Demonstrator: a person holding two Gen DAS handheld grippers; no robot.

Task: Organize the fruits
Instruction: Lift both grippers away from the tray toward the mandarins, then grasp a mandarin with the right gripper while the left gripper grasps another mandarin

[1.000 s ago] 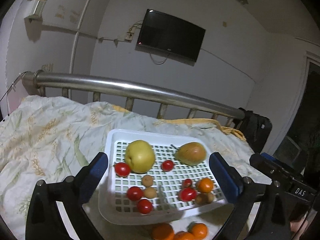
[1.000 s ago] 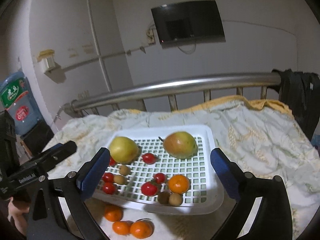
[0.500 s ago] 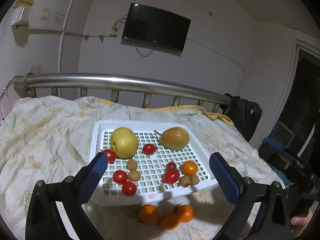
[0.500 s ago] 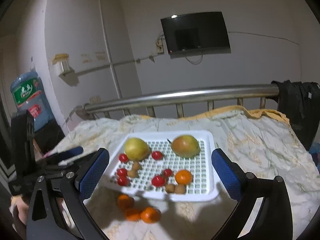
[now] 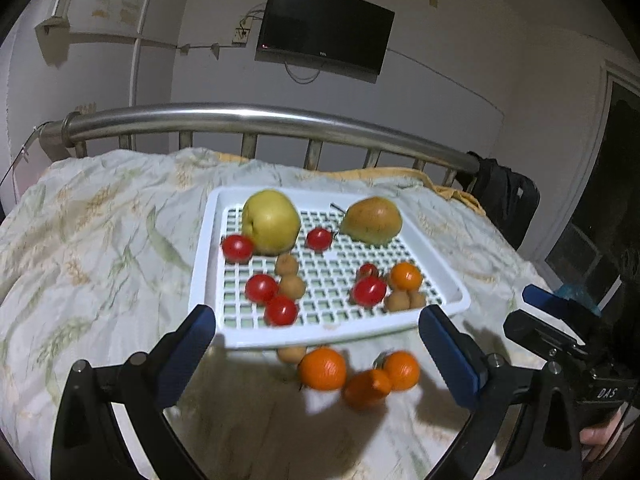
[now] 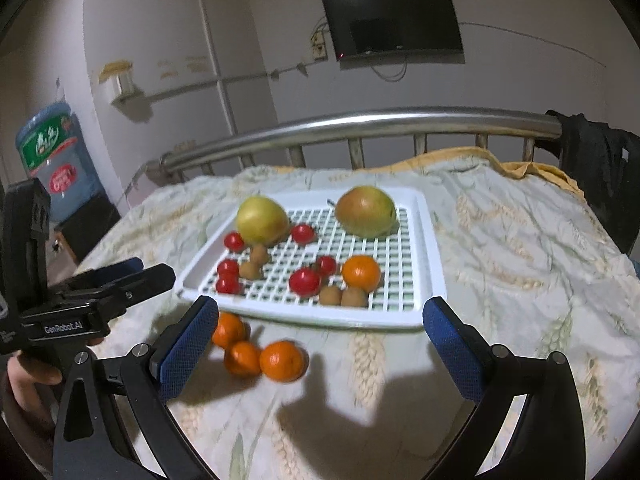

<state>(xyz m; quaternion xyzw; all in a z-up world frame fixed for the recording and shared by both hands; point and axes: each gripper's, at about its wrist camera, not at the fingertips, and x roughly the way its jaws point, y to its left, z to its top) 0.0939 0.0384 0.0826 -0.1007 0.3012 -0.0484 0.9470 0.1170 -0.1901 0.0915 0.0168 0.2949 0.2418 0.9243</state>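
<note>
A white slotted tray [image 5: 208, 280] lies on the bed's patterned quilt [image 5: 100, 240] at the centre of both views, holding a yellow-green apple [image 5: 271, 220], a pear-like fruit [image 5: 374, 221], several small red tomatoes [image 5: 261, 288], one orange [image 5: 406, 276] and a few small brown fruits [image 5: 292, 285] too blurred to name. Three more oranges [image 5: 322, 368] sit on the quilt just below the tray's near edge; in the left wrist view they are smeared by motion, and another small brown fruit [image 5: 291, 354] is half tucked under the tray's rim. The left gripper [image 5: 318, 344] has its blue-padded fingers spread wide and empty, framing the loose oranges. The right gripper [image 6: 320, 336] is likewise spread wide with nothing between its fingers, the left pad [image 6: 188, 344] covering part of one orange. At the lower left of the right wrist view the other gripper's body is cut off by the frame edge, with only part of a hand [image 6: 28, 372] showing beneath it.
</note>
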